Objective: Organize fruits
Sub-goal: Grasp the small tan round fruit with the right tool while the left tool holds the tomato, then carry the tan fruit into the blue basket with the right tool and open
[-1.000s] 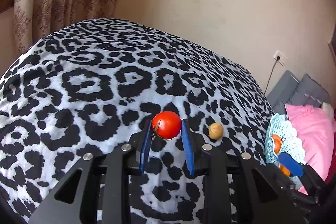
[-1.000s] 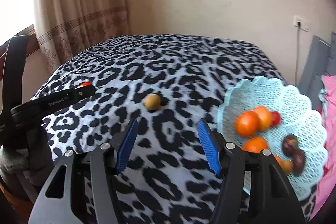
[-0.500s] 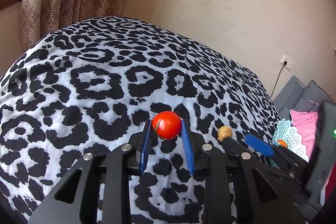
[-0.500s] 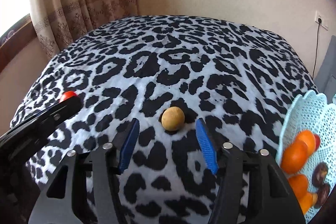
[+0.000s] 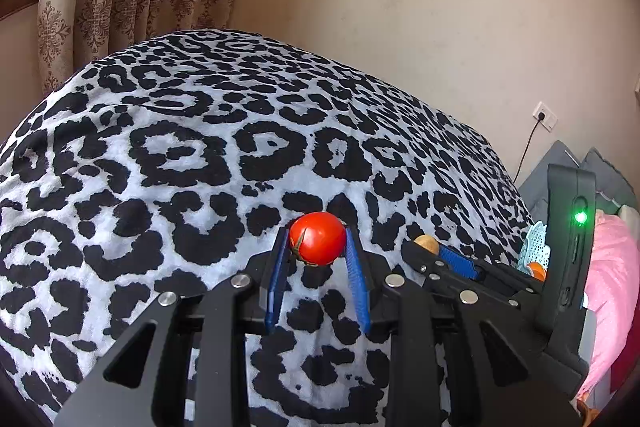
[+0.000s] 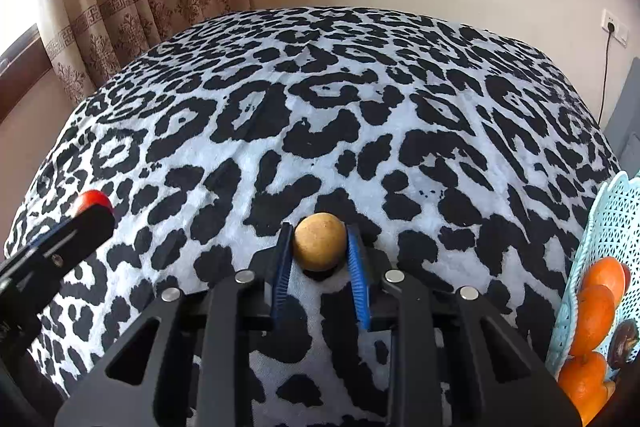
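Your right tongs (image 6: pixel 320 247) have just closed across the middle of the small tan fruit (image 6: pixel 320 241) on the bed (image 6: pixel 320 107), while your left tongs (image 5: pixel 318 241) pinch the smooth, soft tomato (image 5: pixel 317 238); squeeze both lightly.

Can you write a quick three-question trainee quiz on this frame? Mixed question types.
1. True or false: the left tool is shut on the red tomato.
2. What does the right tool grip? A) an orange B) the tan round fruit C) nothing
3. Fill in: the oranges lie in the pale blue ____.

Key: 1 true; 2 B; 3 basket.
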Tool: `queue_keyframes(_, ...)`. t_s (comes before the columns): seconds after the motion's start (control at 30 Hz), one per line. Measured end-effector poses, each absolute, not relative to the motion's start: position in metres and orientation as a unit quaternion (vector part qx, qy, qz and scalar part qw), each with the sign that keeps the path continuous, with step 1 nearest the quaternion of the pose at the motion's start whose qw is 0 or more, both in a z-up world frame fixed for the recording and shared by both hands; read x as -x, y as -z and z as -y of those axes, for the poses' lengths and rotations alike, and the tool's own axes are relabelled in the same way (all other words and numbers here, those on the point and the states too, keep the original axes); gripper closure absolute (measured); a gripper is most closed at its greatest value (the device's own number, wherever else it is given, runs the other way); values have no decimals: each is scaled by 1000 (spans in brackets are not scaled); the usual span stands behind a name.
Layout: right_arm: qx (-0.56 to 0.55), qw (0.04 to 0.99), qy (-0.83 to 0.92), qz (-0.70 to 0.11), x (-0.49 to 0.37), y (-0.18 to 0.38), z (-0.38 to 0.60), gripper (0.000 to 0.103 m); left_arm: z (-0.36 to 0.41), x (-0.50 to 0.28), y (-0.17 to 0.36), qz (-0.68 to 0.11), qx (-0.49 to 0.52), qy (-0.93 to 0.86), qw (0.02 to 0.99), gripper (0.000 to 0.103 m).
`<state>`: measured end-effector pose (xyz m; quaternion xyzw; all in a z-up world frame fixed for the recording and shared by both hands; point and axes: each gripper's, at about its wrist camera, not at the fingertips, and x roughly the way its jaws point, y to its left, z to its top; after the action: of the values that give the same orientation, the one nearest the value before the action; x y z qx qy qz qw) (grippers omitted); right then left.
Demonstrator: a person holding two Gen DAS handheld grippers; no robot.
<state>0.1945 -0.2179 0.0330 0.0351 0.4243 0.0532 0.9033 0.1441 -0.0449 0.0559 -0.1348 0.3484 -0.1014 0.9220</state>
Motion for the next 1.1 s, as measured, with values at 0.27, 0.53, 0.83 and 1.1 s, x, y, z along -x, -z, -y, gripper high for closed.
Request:
queue_keyframes(0.27,-39,912,-54,-405,-177,-45,221,76,47,-143,-56,-347,132,102,923,75)
queue_keyframes(0.53,-46,919,-57,-386,-155,-60,222,76,51,-139,-58,-341,120,101,927,75)
queue_keyframes(0.83,-60,928,-51,-365,-127,-79,232,75,56,-134,-60,-331,107,103,932,75)
queue_keyframes(1.1,-73,932,-44,-352,-105,-90,244,75,62,-130,-62,-326,95,108,934,75)
